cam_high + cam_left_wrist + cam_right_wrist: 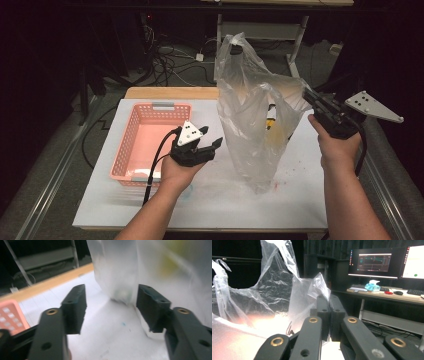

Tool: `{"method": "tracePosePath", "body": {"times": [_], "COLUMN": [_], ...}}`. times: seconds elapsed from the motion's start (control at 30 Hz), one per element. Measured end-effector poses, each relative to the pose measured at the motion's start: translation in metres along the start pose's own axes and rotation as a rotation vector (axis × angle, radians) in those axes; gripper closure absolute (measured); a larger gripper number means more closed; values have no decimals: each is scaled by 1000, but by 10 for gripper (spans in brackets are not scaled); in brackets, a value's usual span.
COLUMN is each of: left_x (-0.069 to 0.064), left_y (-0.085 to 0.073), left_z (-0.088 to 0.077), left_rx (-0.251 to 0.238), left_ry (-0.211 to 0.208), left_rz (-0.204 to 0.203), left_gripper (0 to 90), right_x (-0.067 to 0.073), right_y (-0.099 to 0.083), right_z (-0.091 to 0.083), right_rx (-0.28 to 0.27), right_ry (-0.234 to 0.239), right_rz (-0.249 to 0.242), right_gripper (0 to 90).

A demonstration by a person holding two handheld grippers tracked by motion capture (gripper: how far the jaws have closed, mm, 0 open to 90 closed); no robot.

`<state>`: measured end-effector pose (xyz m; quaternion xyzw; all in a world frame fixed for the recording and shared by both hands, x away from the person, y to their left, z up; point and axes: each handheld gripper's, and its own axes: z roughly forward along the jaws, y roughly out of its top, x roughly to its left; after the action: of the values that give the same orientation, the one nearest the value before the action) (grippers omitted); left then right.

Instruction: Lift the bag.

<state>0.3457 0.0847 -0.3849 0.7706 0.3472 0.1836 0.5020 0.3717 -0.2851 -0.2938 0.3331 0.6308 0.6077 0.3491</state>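
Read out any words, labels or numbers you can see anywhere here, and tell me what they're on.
No text can be read.
Two monitors on the desk: lit windows with lines, too small to read.
Yellow item inside the clear plastic bag: blurred, no legible label.
Pink basket: no print visible.

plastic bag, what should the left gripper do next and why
Probably ease the left gripper forward to pinch the near side of the plastic bag. Its jaws stand open with nothing between them, low over the white table beside the bag's base, next to the pink basket. The right gripper is shut on the bag's upper edge, so only that side is held up.
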Motion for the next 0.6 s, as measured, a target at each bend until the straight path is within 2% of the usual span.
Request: {"method": "tracePosePath", "body": {"times": [0.13, 0.2, 0.47, 0.6], "left_x": [-5, -10, -35, -48], "left_y": [-15, -23, -45, -51], "left_z": [0, 1, -2, 4], "left_rx": [17, 42, 61, 90], "left_ry": [-54, -73, -102, -170], "left_rz": [-39, -44, -16, 10], "left_gripper": [288, 227, 63, 0], "right_x": [2, 5, 15, 19], "right_y": [4, 5, 12, 16], "right_z": [-2, -4, -10, -13], "right_rx": [-2, -9, -19, -23], "right_ry": [11, 20, 46, 56], "right_rz": [-11, -12, -41, -47], "right_gripper": [889, 883, 876, 864]}}
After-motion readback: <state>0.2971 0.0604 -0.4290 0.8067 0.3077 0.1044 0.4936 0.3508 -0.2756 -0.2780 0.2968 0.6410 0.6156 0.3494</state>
